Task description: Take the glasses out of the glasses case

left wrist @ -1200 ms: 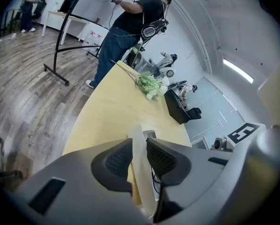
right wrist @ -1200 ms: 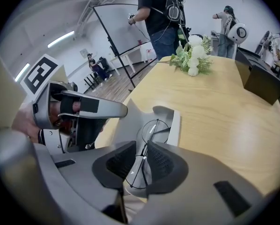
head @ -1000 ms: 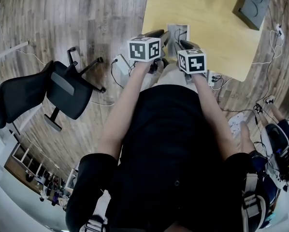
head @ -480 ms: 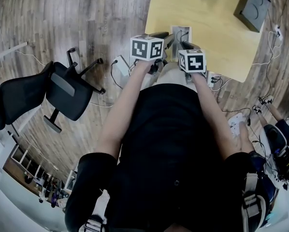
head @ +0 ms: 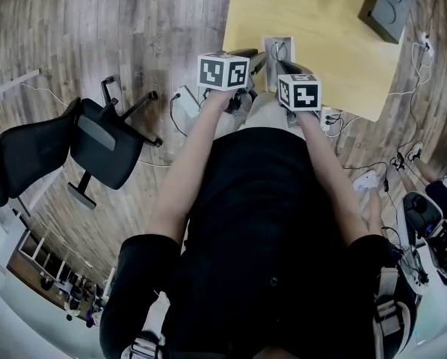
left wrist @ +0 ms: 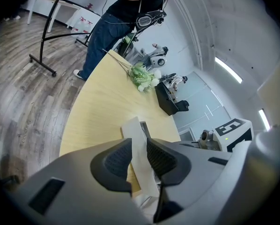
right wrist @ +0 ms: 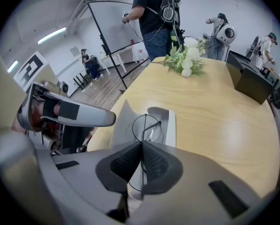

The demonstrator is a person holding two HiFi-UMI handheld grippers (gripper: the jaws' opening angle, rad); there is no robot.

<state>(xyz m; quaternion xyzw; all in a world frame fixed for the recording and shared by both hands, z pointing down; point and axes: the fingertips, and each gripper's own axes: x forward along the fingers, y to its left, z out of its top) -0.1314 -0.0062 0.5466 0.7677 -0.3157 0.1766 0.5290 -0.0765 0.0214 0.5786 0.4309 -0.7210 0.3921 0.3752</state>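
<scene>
A white glasses case (head: pixel 277 51) lies open at the near edge of the yellow table (head: pixel 321 36). In the left gripper view my left gripper (left wrist: pixel 139 154) is shut on the case's upright white lid (left wrist: pixel 136 139), which stands between the two ribbed pads. In the right gripper view my right gripper (right wrist: pixel 141 146) is shut on the thin black wire glasses (right wrist: pixel 149 125). One round lens hangs just above the case's white tray (right wrist: pixel 165 121). From the head camera both grippers (head: pixel 257 62) (head: pixel 283 72) sit side by side over the case.
White flowers (right wrist: pixel 187 55) and a black box (right wrist: pixel 250 81) sit farther back on the table. A black office chair (head: pixel 96 144) stands on the wood floor at the left. Cables and a power strip (head: pixel 186 99) lie under the table edge. People stand in the background.
Both grippers stay over the case at the table's near edge. The left gripper has tilted slightly. Both grips look the same.
</scene>
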